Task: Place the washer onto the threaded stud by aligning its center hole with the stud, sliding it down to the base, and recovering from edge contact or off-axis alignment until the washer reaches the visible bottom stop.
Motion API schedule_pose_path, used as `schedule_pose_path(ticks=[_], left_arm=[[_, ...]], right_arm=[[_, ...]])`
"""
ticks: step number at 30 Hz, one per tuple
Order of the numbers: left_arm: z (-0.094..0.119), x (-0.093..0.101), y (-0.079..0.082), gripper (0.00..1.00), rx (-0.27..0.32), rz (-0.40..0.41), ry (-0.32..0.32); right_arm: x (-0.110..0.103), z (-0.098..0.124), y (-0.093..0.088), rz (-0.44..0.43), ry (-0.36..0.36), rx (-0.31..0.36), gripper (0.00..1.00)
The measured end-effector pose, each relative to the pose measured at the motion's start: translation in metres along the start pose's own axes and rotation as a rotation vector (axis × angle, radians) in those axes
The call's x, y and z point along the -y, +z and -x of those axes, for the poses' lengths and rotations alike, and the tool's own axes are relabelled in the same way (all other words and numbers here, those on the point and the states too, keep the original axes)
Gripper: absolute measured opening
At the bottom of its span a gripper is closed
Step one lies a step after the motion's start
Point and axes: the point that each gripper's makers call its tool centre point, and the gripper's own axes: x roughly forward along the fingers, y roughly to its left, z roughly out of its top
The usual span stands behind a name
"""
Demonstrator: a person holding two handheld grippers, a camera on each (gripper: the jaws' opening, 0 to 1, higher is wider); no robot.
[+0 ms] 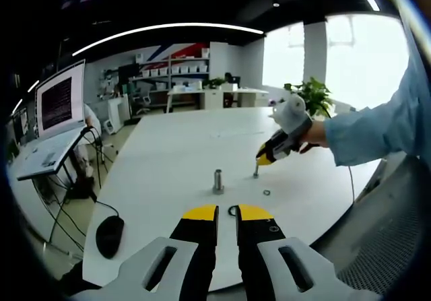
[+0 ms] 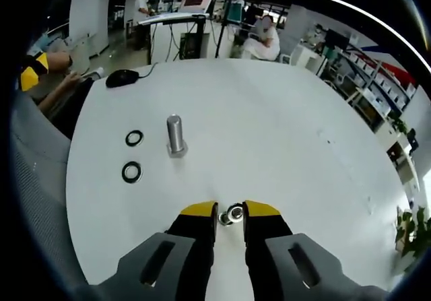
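Two black washers (image 2: 133,155) lie flat on the white counter (image 2: 283,139), just left of the upright threaded stud (image 2: 175,135). Right tongs (image 2: 229,214) narrow around a small metal nut (image 2: 233,213). Left tongs (image 1: 227,212) narrow, nothing gripped. Black mouse (image 2: 122,77) near far edge.

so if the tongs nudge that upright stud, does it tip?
Probably not easily: the stud stands on a wider base flat on the table. It looks like solid metal, so likely heavy for its size. A high push might topple it.
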Motion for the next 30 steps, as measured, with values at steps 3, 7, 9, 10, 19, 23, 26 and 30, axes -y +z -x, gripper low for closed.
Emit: schedule_pose_path(ticks=[3, 7, 9, 10, 19, 23, 26, 30], left_arm=[[0.000, 0.000, 0.000, 0.08, 0.000, 0.001, 0.001], [0.000, 0.000, 0.000, 0.08, 0.000, 0.001, 0.001], [0.000, 0.000, 0.000, 0.08, 0.000, 0.002, 0.002], [0.000, 0.000, 0.000, 0.08, 0.000, 0.002, 0.003], [0.000, 0.000, 0.000, 0.08, -0.002, 0.002, 0.003], [0.000, 0.000, 0.000, 0.08, -0.002, 0.004, 0.004], [0.000, 0.000, 0.000, 0.08, -0.002, 0.004, 0.005], [0.000, 0.000, 0.000, 0.08, -0.003, 0.004, 0.005]], right_arm=[[0.001, 0.001, 0.000, -0.019, -0.006, 0.008, 0.15], [-0.003, -0.002, -0.005, -0.020, 0.016, -0.005, 0.16], [-0.003, 0.000, -0.005, -0.024, 0.014, -0.008, 0.15], [-0.003, 0.000, -0.004, -0.033, 0.014, -0.003, 0.15], [0.008, 0.001, 0.005, -0.036, -0.035, 0.045, 0.15], [0.017, 0.005, 0.016, -0.146, -0.074, 0.127, 0.15], [0.016, -0.002, 0.005, -0.233, -0.049, 0.114, 0.15], [0.011, -0.010, -0.011, -0.241, -0.034, 0.078, 0.15]])
